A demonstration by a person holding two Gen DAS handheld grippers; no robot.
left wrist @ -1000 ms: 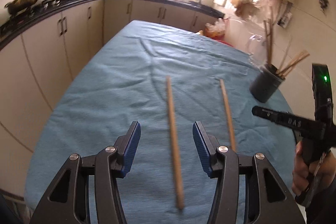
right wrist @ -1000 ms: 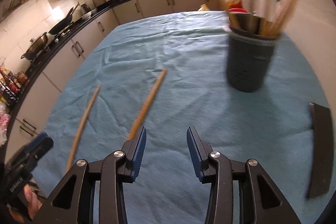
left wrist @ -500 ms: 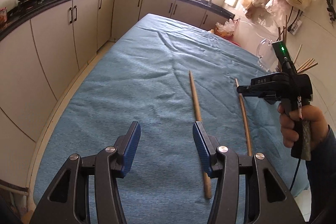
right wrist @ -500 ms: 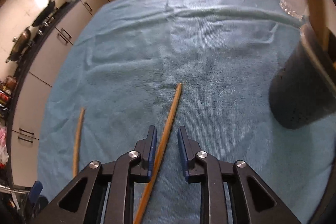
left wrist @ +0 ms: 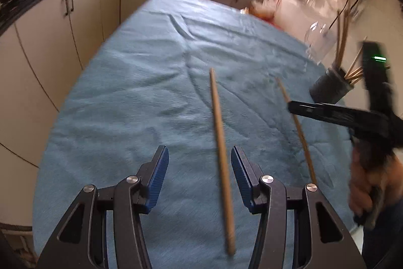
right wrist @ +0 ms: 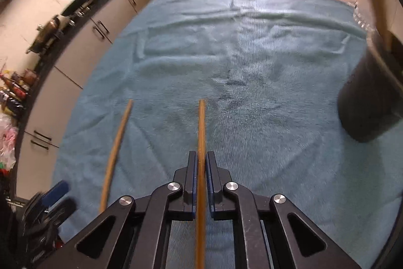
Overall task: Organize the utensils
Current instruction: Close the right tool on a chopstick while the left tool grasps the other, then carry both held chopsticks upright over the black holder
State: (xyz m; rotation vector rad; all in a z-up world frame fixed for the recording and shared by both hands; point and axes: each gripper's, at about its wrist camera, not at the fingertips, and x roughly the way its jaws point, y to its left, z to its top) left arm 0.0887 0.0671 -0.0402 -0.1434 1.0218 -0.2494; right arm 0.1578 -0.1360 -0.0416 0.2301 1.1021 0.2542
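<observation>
Since 0.5 s ago the right gripper (right wrist: 200, 169) has been closed from a narrow gap onto the right chopstick (right wrist: 201, 127); its jaws are now clamped on the shaft, which runs straight up the lower centre of the right wrist frame. Whether the stick has left the cloth (right wrist: 252, 54) cannot be told. The left gripper (left wrist: 197, 174) is spread wide and holds nothing; the left chopstick (left wrist: 221, 150) lies on the cloth between its fingers, lower centre of the left wrist frame, untouched. The holder (right wrist: 370, 102) is seen at the right edge, already stocked. Judgement: 1 stick is secured for transfer to the holder; 1 remains.
</observation>
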